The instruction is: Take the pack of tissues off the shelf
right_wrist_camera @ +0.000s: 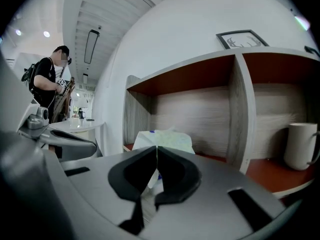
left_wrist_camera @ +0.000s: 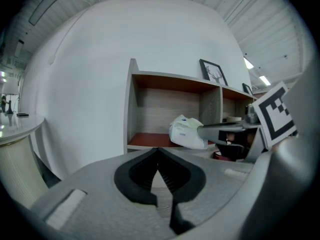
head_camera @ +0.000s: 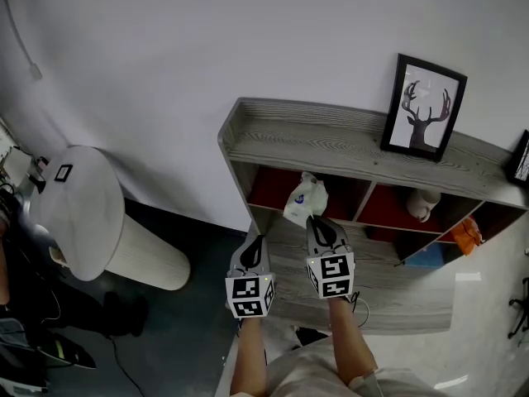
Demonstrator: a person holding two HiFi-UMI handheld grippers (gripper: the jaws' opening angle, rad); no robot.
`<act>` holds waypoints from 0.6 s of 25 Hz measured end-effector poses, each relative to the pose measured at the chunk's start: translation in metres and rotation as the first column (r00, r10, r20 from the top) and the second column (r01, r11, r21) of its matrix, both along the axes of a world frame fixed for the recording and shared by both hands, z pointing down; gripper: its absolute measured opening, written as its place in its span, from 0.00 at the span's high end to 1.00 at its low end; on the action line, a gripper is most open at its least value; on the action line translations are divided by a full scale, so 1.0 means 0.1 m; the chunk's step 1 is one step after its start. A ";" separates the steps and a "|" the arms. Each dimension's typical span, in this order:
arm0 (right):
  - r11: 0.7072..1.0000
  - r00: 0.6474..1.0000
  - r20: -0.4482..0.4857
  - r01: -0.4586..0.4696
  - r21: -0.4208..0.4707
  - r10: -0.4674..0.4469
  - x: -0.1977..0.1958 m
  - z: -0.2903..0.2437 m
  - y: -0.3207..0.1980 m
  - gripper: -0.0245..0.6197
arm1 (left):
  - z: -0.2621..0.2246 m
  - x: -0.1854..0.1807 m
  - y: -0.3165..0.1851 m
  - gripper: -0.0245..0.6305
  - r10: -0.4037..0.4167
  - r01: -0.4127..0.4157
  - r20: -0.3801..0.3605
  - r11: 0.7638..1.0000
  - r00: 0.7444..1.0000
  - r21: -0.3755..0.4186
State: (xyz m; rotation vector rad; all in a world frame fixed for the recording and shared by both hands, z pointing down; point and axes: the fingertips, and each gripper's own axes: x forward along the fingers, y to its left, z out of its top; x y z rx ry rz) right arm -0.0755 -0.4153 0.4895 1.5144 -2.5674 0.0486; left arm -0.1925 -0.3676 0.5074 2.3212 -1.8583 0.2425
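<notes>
The white pack of tissues (head_camera: 304,195) lies at the front of the leftmost red-floored compartment of the grey wooden shelf (head_camera: 331,139). My right gripper (head_camera: 315,218) reaches into that compartment and is shut on the pack's near edge. In the right gripper view the pack (right_wrist_camera: 170,138) shows just behind the closed tips (right_wrist_camera: 156,147), with its wrapper pinched between them. The left gripper (head_camera: 255,240) hovers beside it, to the left and a little further back, shut and holding nothing. The left gripper view shows its jaws (left_wrist_camera: 159,150) meeting, with the pack (left_wrist_camera: 187,131) ahead to the right.
A framed deer picture (head_camera: 424,106) leans on the shelf top. A white mug (right_wrist_camera: 300,146) stands in the compartment to the right. Orange (head_camera: 467,234) and blue (head_camera: 426,257) items sit lower right. A round white table (head_camera: 78,209) is at left, with a person (right_wrist_camera: 47,84) beyond it.
</notes>
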 end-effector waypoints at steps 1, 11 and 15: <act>1.000 1.000 0.003 0.003 0.008 -0.003 0.00 -0.02 0.02 0.93 | -0.01 0.01 0.02 0.95 0.001 -0.001 -0.001 1.000 1.000 0.002; 0.999 0.999 0.044 0.020 0.038 -0.022 0.05 -0.18 0.27 0.93 | -0.07 0.14 0.23 0.95 0.022 -0.022 0.008 1.000 1.000 0.011; 0.999 0.998 0.059 0.018 0.039 -0.021 0.09 -0.20 0.38 0.93 | -0.10 0.18 0.36 0.95 0.026 -0.026 0.018 1.000 0.999 0.013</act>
